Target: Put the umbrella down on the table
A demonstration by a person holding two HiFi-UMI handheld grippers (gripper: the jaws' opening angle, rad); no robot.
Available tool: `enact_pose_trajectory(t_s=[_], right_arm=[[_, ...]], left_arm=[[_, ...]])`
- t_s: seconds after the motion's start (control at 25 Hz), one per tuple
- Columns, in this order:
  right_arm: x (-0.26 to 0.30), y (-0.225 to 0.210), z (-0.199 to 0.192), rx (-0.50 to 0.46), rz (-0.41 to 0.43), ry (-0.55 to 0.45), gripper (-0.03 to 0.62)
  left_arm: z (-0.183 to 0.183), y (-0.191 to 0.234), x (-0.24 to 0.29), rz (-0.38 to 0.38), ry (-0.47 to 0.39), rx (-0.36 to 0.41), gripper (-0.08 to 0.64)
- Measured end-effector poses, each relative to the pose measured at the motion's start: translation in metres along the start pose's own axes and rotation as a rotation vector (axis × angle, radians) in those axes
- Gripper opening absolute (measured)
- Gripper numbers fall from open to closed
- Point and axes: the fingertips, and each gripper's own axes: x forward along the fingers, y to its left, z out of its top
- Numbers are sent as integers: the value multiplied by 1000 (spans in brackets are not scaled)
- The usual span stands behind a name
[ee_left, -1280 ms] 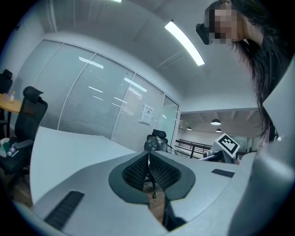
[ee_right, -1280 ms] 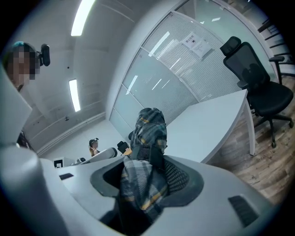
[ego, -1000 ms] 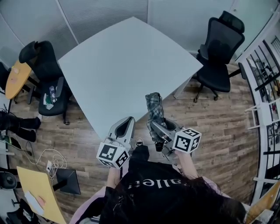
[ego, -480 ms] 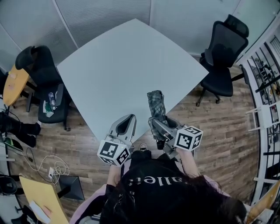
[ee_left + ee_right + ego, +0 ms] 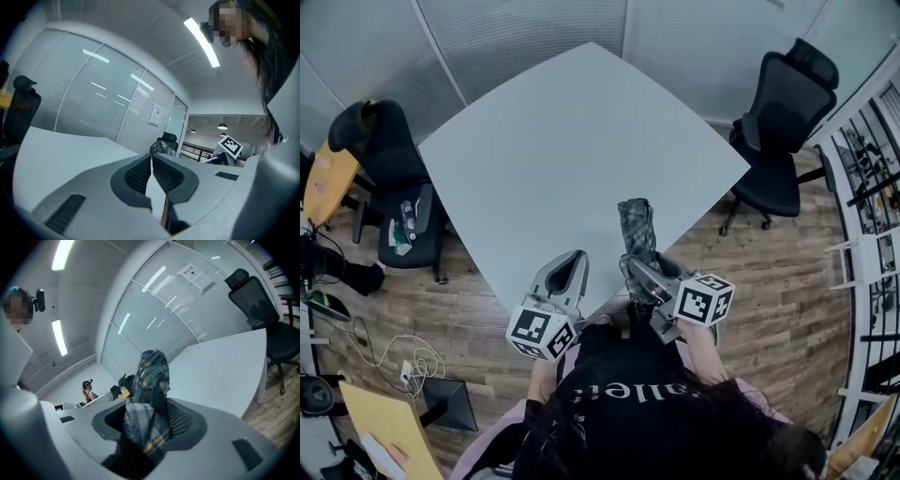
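A folded plaid umbrella (image 5: 636, 228) points away from me, its far end over the near corner of the white table (image 5: 581, 141). My right gripper (image 5: 641, 272) is shut on its lower part, and the handle end is hidden under the gripper. In the right gripper view the umbrella (image 5: 151, 376) fills the space between the jaws, with the table (image 5: 220, 366) beyond it. My left gripper (image 5: 571, 261) hovers at the table's near edge, left of the umbrella, shut with nothing in it. The left gripper view shows its tips (image 5: 151, 158) touching, with the umbrella (image 5: 162, 147) off to the right.
A black office chair (image 5: 783, 117) stands right of the table, and another (image 5: 389, 141) with clutter on its seat stands at the left. An orange tabletop (image 5: 323, 173) lies far left. A metal rack (image 5: 872, 187) lines the right side. Glass partitions stand behind the table. The floor is wood.
Both grippers and the umbrella have come forward towards the table. The umbrella's far end now reaches further over the near corner. The grip on it is unchanged.
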Motion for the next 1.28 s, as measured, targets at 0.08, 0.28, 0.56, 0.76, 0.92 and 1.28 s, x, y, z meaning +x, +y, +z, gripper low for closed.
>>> enact_pose_trajectory(t_s=[0.08, 0.28, 0.56, 0.76, 0.92, 1.28], right_arm=[[6, -8, 8, 1, 11, 10, 215], [33, -32, 33, -6, 49, 52, 215], [80, -66, 77, -58, 117, 163, 216], [113, -88, 100, -77, 164, 233, 215], [140, -102, 112, -109, 194, 286, 215], [207, -129, 129, -245, 230, 424, 215]], left_arm=[[0, 4, 6, 20, -1, -1, 28], [8, 24, 31, 100, -18, 4, 28], [27, 47, 75, 224, -58, -9, 28], [33, 58, 98, 302, -59, -14, 28], [35, 69, 103, 369, -60, -12, 28], [39, 93, 96, 509, -77, -24, 28]])
